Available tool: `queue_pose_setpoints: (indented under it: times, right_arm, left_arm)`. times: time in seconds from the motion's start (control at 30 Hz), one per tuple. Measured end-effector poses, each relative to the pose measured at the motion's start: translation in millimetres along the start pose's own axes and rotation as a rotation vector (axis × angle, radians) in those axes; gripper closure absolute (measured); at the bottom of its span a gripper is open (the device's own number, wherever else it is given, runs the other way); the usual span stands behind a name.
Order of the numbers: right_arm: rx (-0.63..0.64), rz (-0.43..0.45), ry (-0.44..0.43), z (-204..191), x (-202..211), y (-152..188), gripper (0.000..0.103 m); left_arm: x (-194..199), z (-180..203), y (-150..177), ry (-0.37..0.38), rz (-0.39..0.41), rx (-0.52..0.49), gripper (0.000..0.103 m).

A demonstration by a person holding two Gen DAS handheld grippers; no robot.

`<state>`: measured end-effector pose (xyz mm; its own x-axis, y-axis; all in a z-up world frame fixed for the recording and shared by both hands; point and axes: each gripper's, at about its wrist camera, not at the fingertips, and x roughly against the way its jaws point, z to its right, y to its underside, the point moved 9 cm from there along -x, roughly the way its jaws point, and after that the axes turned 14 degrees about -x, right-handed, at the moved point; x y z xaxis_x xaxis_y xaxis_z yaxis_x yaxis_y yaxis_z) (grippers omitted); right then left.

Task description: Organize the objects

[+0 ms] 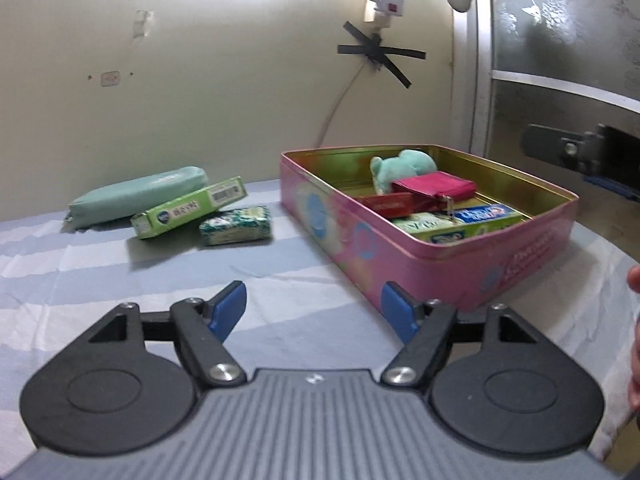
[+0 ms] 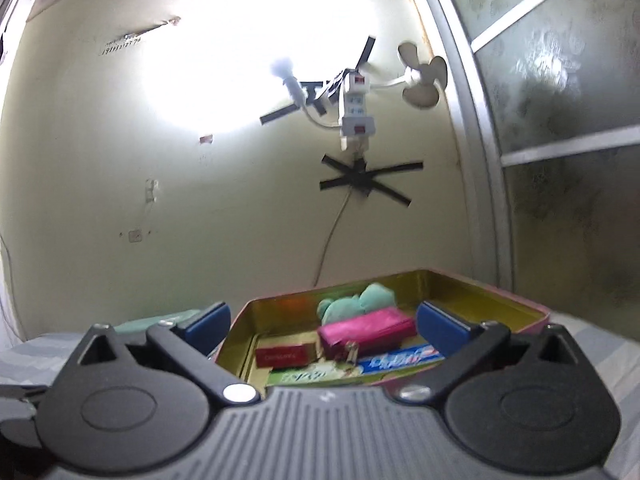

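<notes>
Your left hand-held gripper (image 1: 314,312) hovers released and empty, low over the striped sheet of the bed (image 1: 80,280), jaws spread wide. The pink tin (image 1: 420,272) sits just to its right, already holding a plush toy (image 1: 404,164), a pink pouch (image 1: 434,188) and flat boxes. Three things wait outside, left of the tin and farther away: a green tissue pack (image 1: 236,226) nearest, a green box (image 1: 188,208) resting against a teal pouch (image 1: 138,196). Your right hand-held gripper (image 2: 324,326) is also released, empty, raised near the tin's near rim. Likely next is the tissue pack: approach low, straddle its narrow width, squeeze gently since it looks soft, then lift clear of the rim before lowering it inside.
</notes>
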<state>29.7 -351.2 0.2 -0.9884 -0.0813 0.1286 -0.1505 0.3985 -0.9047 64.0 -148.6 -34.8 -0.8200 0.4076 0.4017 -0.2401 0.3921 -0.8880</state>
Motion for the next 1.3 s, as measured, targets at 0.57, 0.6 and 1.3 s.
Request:
queue_pose_setpoints:
  times: [0.57,0.6,1.3]
  right_arm:
    - [-0.131,0.039,-0.013,16,-81,-22,0.0]
    - [-0.135,0.036,-0.013,16,-85,-21,0.0]
    - [-0.008,0.03,-0.112,-37,-65,-13,0.0]
  left_arm:
    - [-6,-30,-8,-0.08,0.019,0.077,0.027]
    - [-7,-31,-8,-0.082,0.018,0.079,0.026]
    - [-13,-61,5,-0.107,-0.055,0.123,0.026]
